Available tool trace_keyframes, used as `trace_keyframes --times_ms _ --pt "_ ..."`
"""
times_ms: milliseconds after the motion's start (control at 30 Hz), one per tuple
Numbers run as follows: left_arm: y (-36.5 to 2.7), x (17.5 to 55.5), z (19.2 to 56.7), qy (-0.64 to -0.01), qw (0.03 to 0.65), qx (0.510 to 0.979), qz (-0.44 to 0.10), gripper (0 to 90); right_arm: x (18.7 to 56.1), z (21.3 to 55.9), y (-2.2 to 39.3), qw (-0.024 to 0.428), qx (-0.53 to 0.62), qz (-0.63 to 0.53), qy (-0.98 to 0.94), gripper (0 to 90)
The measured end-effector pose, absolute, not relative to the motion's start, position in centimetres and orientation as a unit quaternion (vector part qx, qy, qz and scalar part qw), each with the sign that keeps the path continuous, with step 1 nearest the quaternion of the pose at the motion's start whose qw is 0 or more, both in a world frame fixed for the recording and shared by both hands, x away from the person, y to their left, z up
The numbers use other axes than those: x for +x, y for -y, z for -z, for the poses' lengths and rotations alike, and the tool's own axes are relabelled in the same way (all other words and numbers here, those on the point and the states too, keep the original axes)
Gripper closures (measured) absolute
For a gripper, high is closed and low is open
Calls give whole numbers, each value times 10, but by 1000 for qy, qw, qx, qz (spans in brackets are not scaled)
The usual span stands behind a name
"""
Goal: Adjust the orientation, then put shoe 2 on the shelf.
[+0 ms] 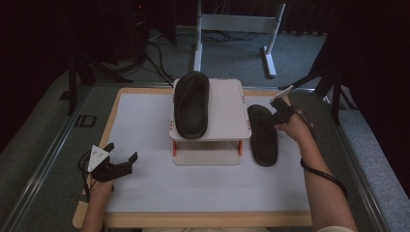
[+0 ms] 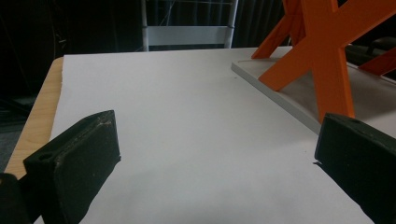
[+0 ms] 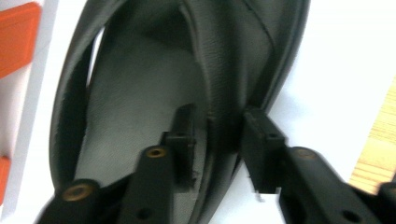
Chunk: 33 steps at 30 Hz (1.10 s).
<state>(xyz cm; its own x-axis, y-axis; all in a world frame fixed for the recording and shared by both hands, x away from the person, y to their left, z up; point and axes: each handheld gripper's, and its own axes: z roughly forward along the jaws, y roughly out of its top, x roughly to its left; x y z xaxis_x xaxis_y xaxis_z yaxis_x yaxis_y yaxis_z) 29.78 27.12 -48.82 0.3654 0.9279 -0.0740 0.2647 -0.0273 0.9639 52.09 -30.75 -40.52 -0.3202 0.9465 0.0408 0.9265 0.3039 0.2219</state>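
The right gripper (image 3: 217, 140) clamps the side wall of a black slipper (image 1: 262, 135) lying on the white table (image 1: 145, 125) beside a small rack (image 1: 227, 111), which carries the second slipper (image 1: 191, 104); the left gripper (image 1: 122, 153) rests open

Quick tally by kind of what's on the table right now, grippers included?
Slippers: 2, one on the rack, one on the table
Rack: 1
Grippers: 2, left gripper, right gripper
Total: 5
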Motion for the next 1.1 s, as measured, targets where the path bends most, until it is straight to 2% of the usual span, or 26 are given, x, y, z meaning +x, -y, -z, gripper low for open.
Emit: trace_keyframes --times_ms 133,733,933,1100 --pt "-271 298 488 -465 521 641 -319 0 522 403 307 49 595 -96 -796 747" --pt "-270 297 488 -464 516 643 -323 0 507 367 322 63 606 -111 -785 751" --pt "-270 297 488 -467 518 641 -322 0 502 348 325 61 607 -116 -784 757" --pt "-270 297 488 -467 517 641 -322 0 500 330 325 79 606 -116 -783 757"
